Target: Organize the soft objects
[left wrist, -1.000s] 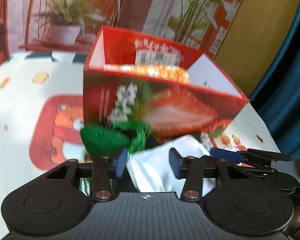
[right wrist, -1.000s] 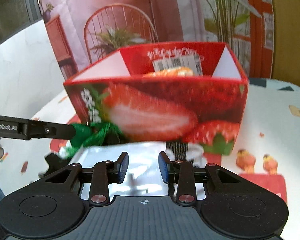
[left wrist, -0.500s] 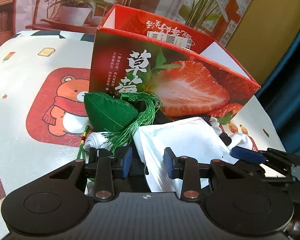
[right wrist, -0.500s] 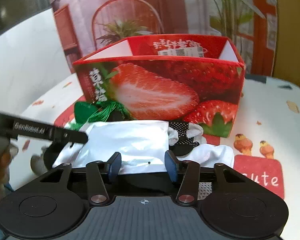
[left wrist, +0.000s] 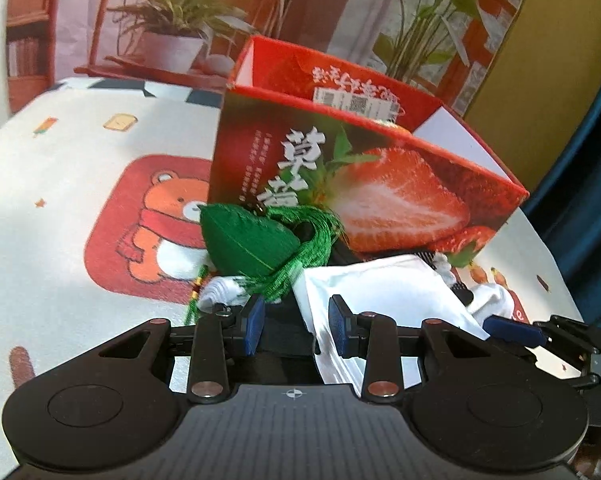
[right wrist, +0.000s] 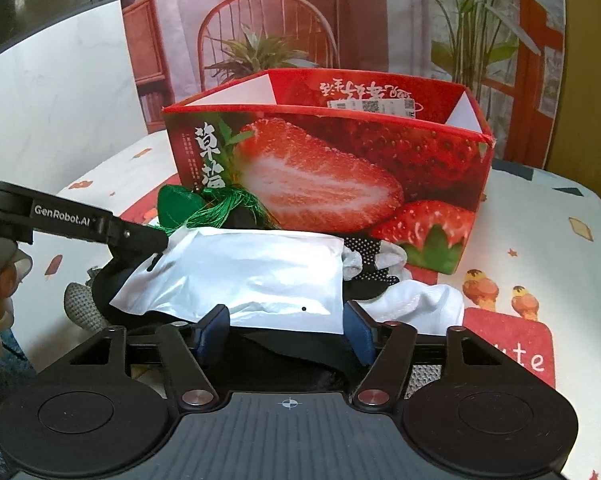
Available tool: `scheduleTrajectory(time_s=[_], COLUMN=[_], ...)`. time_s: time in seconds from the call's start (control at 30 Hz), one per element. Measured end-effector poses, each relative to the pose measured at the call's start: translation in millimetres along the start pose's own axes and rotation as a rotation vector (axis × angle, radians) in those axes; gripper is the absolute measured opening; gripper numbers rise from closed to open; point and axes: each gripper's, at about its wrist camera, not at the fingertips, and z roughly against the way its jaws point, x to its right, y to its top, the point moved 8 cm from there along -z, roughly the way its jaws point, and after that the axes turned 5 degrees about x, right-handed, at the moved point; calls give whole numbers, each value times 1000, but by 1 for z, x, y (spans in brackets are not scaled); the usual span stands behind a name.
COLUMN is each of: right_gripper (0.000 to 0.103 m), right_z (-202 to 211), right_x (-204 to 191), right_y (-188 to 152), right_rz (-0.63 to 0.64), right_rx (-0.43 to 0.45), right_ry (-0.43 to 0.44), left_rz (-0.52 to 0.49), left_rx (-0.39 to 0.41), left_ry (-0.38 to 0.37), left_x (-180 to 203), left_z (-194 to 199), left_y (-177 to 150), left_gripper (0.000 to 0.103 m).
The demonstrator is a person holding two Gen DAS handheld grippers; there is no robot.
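The left gripper (left wrist: 296, 326) has its jaws partly apart, with only a dark item between them. Its right pad sits against the left edge of the white pouch (left wrist: 384, 292) without pinching it, so it holds nothing. At 11 o'clock from it lies the green sachet (left wrist: 244, 244) with its tassel, leaning on the strawberry box (left wrist: 380, 200), which stands at 12 o'clock on the tablecloth (left wrist: 60, 220).

The right gripper (right wrist: 286, 330) is opening its jaws. The pouch's (right wrist: 244, 276) near edge lies between the blue pads (right wrist: 360, 336) but neither presses on it; it rests loose on a heap of dark and white cloth (right wrist: 428, 304). The box (right wrist: 340, 176) is at 12 o'clock, the sachet (right wrist: 180, 204) at 11, and the left gripper's finger (right wrist: 100, 228) comes in from 9 o'clock, touching the pouch's far left corner.
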Motion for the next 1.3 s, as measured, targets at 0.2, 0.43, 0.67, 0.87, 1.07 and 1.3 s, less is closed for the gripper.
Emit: scheduleTrajectory(time_s=[0.2, 0.43, 0.67, 0.87, 1.07, 1.3], right_gripper=[62, 67, 71, 70, 65, 54], right_z=[-2, -5, -13, -24, -34, -39], right_x=[-2, -11, -10, -11, -10, 13], right_y=[-4, -9, -7, 11, 23, 44], right_rz=[32, 117, 149, 145, 109, -60], right_rx=[-10, -24, -34, -23, -18, 8], right_ry=[-14, -28, -50, -62, -46, -26], left_rz=[-13, -19, -12, -7, 39, 68], left_rx=[17, 21, 41, 72, 118, 173], left_ry=[10, 20, 34, 40, 47, 35], left_x=[0, -4, -7, -11, -23, -35], left_z=[4, 6, 8, 13, 21, 29], left_y=[1, 1, 5, 10, 19, 31], left_gripper=[37, 37, 37, 37, 37, 38])
